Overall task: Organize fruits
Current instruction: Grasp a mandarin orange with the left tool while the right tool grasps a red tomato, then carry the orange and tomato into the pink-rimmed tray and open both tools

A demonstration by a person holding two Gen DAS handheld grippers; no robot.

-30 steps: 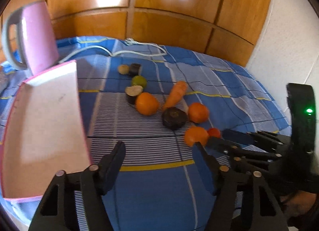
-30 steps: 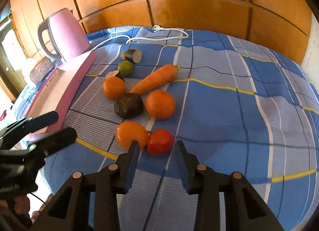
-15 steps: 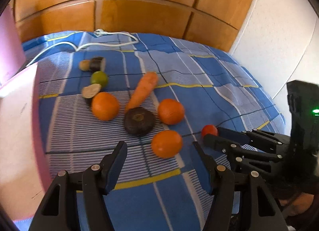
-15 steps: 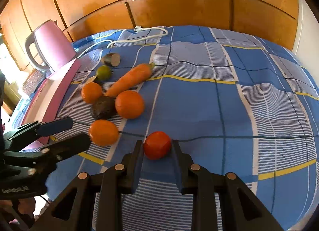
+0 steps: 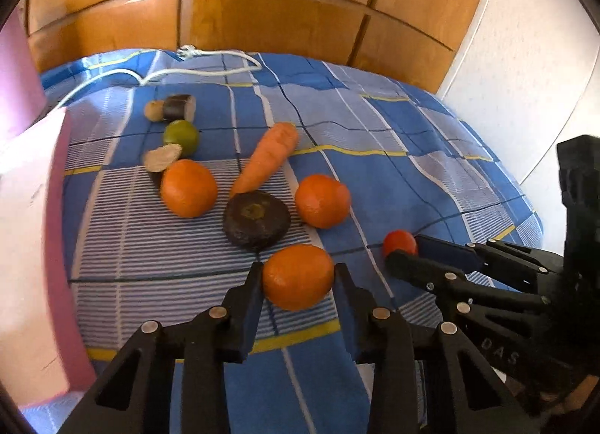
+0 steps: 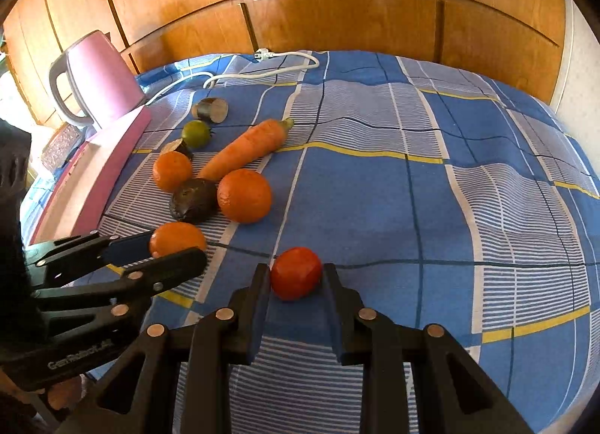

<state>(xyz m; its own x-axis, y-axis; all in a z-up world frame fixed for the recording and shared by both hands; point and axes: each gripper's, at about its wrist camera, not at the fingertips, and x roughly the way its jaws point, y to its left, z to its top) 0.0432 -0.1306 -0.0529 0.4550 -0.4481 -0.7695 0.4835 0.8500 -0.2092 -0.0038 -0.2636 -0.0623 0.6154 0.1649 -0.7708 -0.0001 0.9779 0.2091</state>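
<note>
Left wrist view
Left gripper (image 5: 298, 276): jaws had just been closing; pads pressed on both sides of an orange (image 5: 297, 276) resting on the blue checked cloth (image 5: 375, 179).
Ahead of gripper: dark round vegetable (image 5: 257, 219), just beyond the held orange; carrot (image 5: 267, 158) past that.
Ahead-left: second orange (image 5: 188, 188), green fruit (image 5: 181, 136).
Ahead-right: third orange (image 5: 322, 201).
Right of gripper: right gripper (image 5: 407, 251), clamped on a red tomato (image 5: 399, 242).
Far left: pink tray (image 5: 26, 246).

Right wrist view
Right gripper (image 6: 296, 274): closed on the tomato (image 6: 296, 273), which sat on the cloth (image 6: 431, 209) between the pads.
Left of gripper: left gripper (image 6: 176, 248) pinching its orange (image 6: 176, 237).
Ahead-left: orange (image 6: 244, 195), dark vegetable (image 6: 193, 199), carrot (image 6: 245, 147).
Far ahead-left: pink kettle (image 6: 97, 76), white cable (image 6: 262, 66).
</note>
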